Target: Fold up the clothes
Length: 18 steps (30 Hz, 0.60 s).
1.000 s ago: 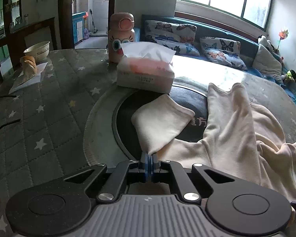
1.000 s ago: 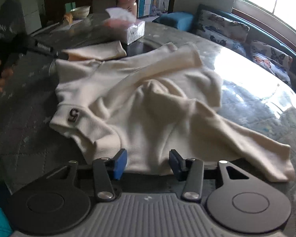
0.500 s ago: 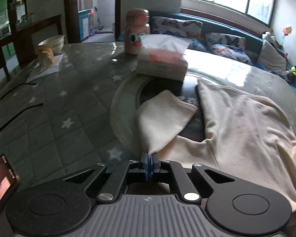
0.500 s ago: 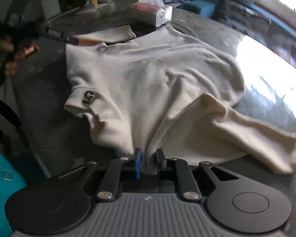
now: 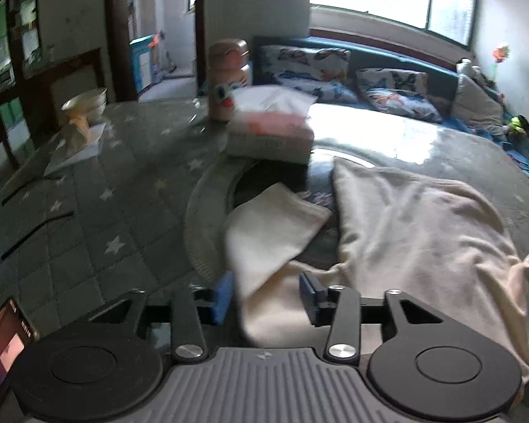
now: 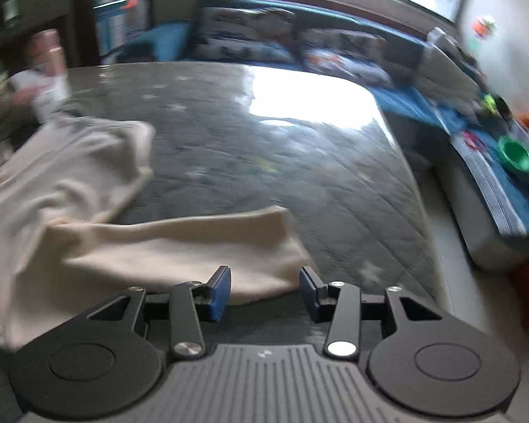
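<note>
A cream sweater (image 5: 412,232) lies spread on the grey star-patterned table (image 5: 98,190). Its near sleeve (image 5: 271,236) runs down between the blue pads of my left gripper (image 5: 266,298), whose jaws are opening; the pads stand apart from the cloth. In the right wrist view the sweater's body (image 6: 53,183) is bunched at the left and its other sleeve (image 6: 194,246) stretches toward my right gripper (image 6: 264,290). That gripper's jaws are opening too, with the sleeve's cuff end lying between the pads and not pressed.
A tissue box (image 5: 269,134) and a pink bottle (image 5: 227,77) stand beyond the sweater, on a round turntable (image 5: 208,211). A bowl (image 5: 86,102) sits far left. A phone (image 5: 3,345) lies at the near left edge. A sofa with cushions (image 6: 335,49) lines the far side.
The left gripper let go of the sleeve it was pinching and its jaws parted. The right gripper released the hem and swung to the right, now over the other sleeve.
</note>
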Tool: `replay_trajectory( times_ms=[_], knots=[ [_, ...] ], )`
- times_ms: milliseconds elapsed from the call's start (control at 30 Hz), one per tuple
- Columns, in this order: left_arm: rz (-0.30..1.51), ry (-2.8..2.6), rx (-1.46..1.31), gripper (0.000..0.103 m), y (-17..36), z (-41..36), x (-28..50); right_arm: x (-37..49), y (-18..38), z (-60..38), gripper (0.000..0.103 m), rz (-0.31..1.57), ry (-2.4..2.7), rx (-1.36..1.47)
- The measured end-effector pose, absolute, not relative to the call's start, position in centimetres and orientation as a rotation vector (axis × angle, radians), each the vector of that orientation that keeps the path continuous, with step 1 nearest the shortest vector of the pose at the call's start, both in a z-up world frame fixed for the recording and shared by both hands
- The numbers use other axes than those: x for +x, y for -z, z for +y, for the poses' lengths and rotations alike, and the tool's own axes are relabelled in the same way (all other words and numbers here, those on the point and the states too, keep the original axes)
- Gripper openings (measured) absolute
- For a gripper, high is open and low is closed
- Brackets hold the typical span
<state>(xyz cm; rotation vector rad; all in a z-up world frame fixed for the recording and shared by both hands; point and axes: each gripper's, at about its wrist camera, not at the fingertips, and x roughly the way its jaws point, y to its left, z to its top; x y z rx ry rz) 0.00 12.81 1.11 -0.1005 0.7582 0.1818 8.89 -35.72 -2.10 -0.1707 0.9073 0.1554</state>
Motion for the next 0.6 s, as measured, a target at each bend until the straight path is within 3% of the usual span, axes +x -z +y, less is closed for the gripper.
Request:
replay_trajectory(
  times_ms=[100,300,367,400,600],
  knots=[
    [0.756,-0.113,-0.097,0.054,-1.3,11.2,0.2,9.5,3.1,-37.2,0.044,0.927,-0.134,-0.118],
    [0.806,0.076,-0.051,0.055,-0.2,5.8,0.7,10.7,4.8,-37.5,0.042,0.926,-0.141,-0.034],
    [0.818,0.137,-0.025,0.055,0.3,3.8,0.6,10.9,4.8,-37.3,0.030,0.916,-0.141,-0.029],
    [0.823,0.163,-0.013,0.055,0.5,2.9,0.5,11.0,4.8,-37.2,0.013,0.912,-0.141,-0.027],
    [0.856,0.327,0.062,0.055,2.2,-1.8,0.2,10.6,3.9,-35.9,0.008,0.866,-0.074,-0.128]
  ],
)
